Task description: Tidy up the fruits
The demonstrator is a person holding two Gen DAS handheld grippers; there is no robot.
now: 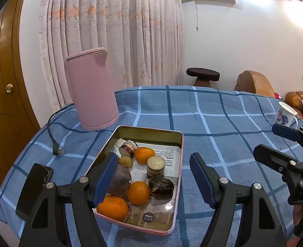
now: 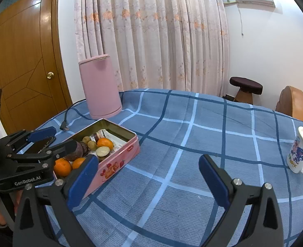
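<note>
A pink metal tin [image 1: 179, 144] [image 2: 118, 164] lies open on the blue checked tablecloth. It holds three oranges [image 1: 138, 192] [image 2: 105, 143], a dark purple fruit [image 1: 119, 181], small brown fruits [image 1: 125, 161] [image 2: 91, 145] and cut brown pieces [image 1: 156, 163]. My left gripper [image 1: 151, 177] is open and empty, hovering over the tin's near end. My right gripper [image 2: 149, 175] is open and empty above bare cloth to the right of the tin. In the left wrist view the right gripper [image 1: 274, 142] shows at the right edge; in the right wrist view the left gripper [image 2: 54, 139] shows over the tin.
A pink electric kettle [image 1: 91, 90] [image 2: 101, 86] stands behind the tin, its black cord and plug [image 1: 58, 151] trailing left. A black phone [image 1: 35, 187] lies at the table's left edge. A white printed mug [image 1: 285, 115] [image 2: 301, 150] stands at the right.
</note>
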